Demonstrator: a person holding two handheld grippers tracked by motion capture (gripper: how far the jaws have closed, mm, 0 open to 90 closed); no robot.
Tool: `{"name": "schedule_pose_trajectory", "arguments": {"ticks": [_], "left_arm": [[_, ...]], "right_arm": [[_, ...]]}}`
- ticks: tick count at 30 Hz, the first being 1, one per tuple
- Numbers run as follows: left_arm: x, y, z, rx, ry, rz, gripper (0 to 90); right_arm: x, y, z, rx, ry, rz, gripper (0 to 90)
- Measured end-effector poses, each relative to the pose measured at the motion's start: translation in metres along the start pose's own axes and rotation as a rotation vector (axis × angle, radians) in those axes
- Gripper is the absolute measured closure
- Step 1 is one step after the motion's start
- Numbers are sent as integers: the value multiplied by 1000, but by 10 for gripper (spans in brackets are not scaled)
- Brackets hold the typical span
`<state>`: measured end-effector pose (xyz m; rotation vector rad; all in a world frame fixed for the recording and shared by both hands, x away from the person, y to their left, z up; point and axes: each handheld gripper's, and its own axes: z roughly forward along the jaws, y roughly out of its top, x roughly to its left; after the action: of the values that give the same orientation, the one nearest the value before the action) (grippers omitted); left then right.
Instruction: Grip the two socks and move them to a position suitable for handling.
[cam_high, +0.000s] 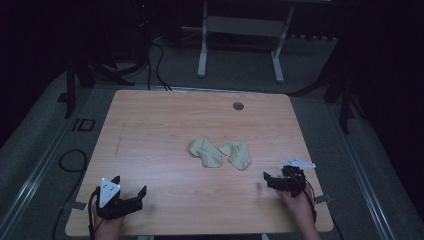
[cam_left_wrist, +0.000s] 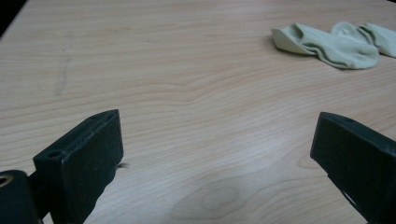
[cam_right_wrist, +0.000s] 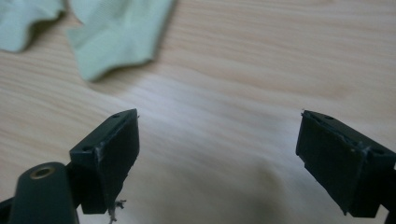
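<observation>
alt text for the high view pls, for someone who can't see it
Two pale socks lie side by side mid-table on a wooden table. The left gripper and right gripper, both open and hand-held, rest near its front corners.

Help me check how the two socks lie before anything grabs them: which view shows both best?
The high view: both socks, the left sock and right sock, lie whole, side by side on the table. The left gripper view shows them far off and overlapping; the right gripper view crops them at its top edge.
</observation>
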<state>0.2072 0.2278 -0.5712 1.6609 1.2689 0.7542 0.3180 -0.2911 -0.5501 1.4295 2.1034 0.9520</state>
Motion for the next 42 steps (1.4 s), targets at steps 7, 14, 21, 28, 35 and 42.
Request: {"name": "schedule_pose_trajectory", "arguments": {"ticks": [7, 14, 21, 28, 35, 42], "left_arm": [[-3, -1, 0, 16, 0, 26, 22], [-2, -1, -2, 12, -4, 27, 23], [-1, -2, 1, 36, -16, 16, 22], [-1, -2, 0, 30, -12, 18, 23], [-1, -2, 0, 36, -13, 20, 23], [0, -3, -1, 32, -17, 11, 23]], "right_arm": [[18, 26, 24, 6, 26, -29, 161], [40, 47, 44, 9, 56, -54, 212], [56, 68, 62, 25, 68, -82, 232], [68, 83, 81, 57, 75, -99, 252], [74, 89, 99, 84, 55, -100, 268], [79, 88, 107, 124, 26, -160, 431]]}}
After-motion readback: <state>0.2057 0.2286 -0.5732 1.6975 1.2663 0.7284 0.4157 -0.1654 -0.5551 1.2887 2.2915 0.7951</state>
